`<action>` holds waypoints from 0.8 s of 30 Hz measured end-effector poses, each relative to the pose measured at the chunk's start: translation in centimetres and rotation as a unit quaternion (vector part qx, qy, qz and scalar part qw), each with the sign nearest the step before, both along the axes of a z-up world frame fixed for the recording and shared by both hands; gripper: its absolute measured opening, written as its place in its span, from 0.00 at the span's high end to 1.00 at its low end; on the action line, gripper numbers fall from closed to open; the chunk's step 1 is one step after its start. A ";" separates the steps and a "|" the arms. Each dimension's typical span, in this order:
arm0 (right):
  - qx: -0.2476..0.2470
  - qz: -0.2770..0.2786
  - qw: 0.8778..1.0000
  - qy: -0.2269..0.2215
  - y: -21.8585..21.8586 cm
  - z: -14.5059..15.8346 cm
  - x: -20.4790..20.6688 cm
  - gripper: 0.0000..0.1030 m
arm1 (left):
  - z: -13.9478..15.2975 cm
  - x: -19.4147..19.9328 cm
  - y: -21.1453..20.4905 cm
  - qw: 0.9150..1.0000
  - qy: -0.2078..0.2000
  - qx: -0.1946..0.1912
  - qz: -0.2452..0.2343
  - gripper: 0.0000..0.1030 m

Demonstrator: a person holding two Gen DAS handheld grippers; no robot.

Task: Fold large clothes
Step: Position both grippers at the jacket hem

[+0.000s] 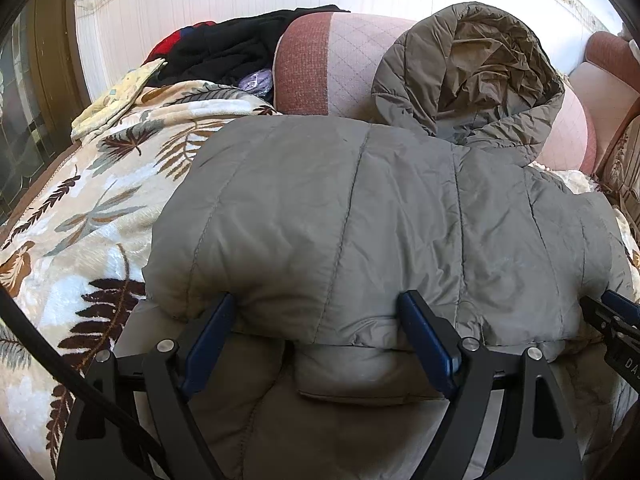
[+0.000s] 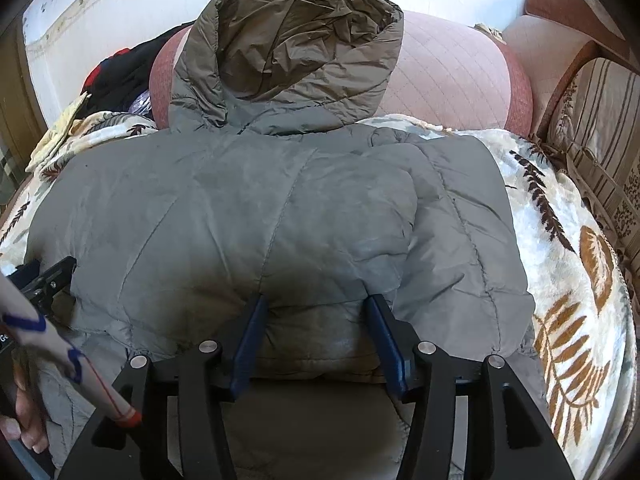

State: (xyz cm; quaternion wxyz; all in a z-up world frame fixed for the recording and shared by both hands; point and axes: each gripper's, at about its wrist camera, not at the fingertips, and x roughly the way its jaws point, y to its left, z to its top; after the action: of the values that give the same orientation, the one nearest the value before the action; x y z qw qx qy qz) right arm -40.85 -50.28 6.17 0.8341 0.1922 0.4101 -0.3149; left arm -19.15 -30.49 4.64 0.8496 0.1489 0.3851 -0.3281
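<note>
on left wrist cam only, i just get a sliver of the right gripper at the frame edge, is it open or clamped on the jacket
observer: Open. The right gripper has its jaws apart, and the folded edge of the jacket lies flat between them, not bunched.
operator: whats on the far right side of the jacket
observer: The leaf-print blanket runs from the jacket's right edge to a striped sofa.

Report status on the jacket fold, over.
Left gripper open, straddling the folded edge. Right gripper open, same edge. Grey hooded jacket doubled over on leaf-print blanket. Nothing in the way.
</note>
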 end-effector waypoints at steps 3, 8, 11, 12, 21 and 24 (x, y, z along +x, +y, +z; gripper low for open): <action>-0.006 0.000 1.000 0.004 0.2 -0.1 0.1 0.44 | 0.0 0.0 0.0 1.000 -0.001 0.002 0.000 0.18; -0.011 0.002 1.000 0.008 0.2 -0.2 0.2 0.44 | -0.1 0.0 -0.1 1.000 -0.001 0.003 0.001 0.18; -0.014 0.003 1.000 0.010 0.2 -0.2 0.3 0.43 | -0.1 0.0 -0.2 1.000 -0.002 0.005 0.002 0.17; -0.015 0.003 1.000 0.010 0.2 -0.2 0.3 0.43 | -0.1 0.0 -0.2 1.000 -0.003 0.006 0.002 0.17; -0.018 0.004 1.000 0.014 0.3 -0.2 0.4 0.43 | -0.2 -0.1 -0.2 1.000 -0.007 0.011 0.008 0.12; -0.017 0.004 1.000 0.014 0.3 -0.2 0.4 0.42 | -0.2 0.1 -0.1 1.000 -0.003 0.010 0.012 0.10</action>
State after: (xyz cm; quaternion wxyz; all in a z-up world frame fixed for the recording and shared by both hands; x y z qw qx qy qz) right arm -40.42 -50.00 5.93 0.8327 0.1718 0.4171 -0.3212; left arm -19.08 -30.60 4.42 0.8529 0.1538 0.3879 -0.3137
